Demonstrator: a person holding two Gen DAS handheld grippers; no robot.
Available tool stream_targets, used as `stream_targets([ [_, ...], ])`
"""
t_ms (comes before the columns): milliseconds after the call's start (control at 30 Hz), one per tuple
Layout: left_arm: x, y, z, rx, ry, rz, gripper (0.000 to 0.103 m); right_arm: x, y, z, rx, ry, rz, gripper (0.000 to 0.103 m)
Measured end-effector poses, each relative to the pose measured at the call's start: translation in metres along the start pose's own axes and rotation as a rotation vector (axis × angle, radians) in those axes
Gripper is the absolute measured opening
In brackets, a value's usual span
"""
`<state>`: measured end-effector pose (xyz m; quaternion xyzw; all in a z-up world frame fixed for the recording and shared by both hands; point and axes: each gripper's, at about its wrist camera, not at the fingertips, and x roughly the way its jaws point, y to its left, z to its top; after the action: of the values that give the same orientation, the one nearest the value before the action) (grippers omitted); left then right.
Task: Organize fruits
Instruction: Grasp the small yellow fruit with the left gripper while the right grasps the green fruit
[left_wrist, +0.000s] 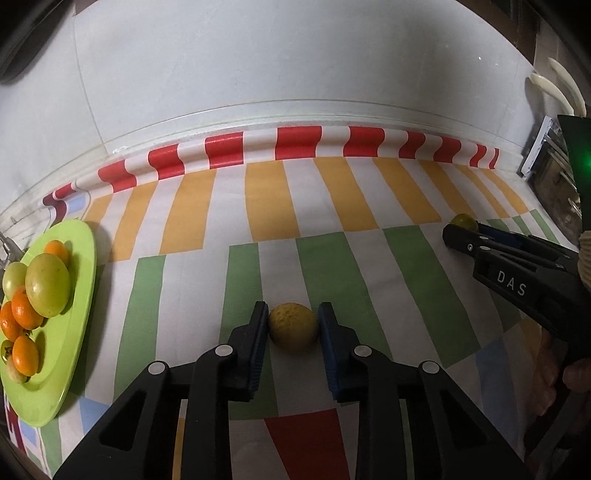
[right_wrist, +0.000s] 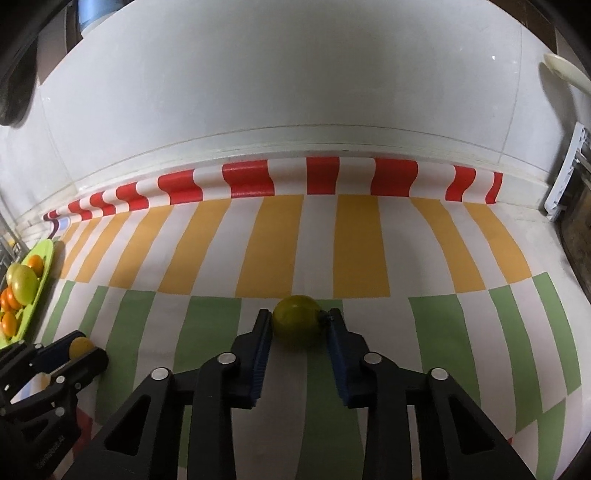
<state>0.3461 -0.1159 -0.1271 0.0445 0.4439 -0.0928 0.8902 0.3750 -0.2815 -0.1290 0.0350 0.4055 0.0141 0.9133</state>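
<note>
My left gripper (left_wrist: 293, 326) is shut on a yellow-orange fruit (left_wrist: 293, 325) that rests on the striped cloth (left_wrist: 332, 192). My right gripper (right_wrist: 297, 325) is shut on a round green fruit (right_wrist: 296, 323), also down at the cloth. The right gripper also shows in the left wrist view (left_wrist: 461, 230) with the green fruit (left_wrist: 462, 221) at its tips. The left gripper shows in the right wrist view (right_wrist: 83, 349) with the yellow fruit (right_wrist: 81, 346). A lime-green plate (left_wrist: 79, 288) at the far left holds several oranges and green fruits.
A white tiled wall (left_wrist: 295, 66) rises behind the cloth's rolled red-striped back edge. A metal rack (left_wrist: 550, 162) stands at the far right by the wall. The plate also shows at the left edge in the right wrist view (right_wrist: 44, 258).
</note>
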Motion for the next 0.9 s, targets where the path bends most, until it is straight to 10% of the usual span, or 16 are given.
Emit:
stream_targets([
  [900, -0.075, -0.001, -0.009, 0.055, -0.157, -0.081, 0.028, -0.085, 0.038, -0.026, -0.039, -0.078, 0.104, 0.030],
])
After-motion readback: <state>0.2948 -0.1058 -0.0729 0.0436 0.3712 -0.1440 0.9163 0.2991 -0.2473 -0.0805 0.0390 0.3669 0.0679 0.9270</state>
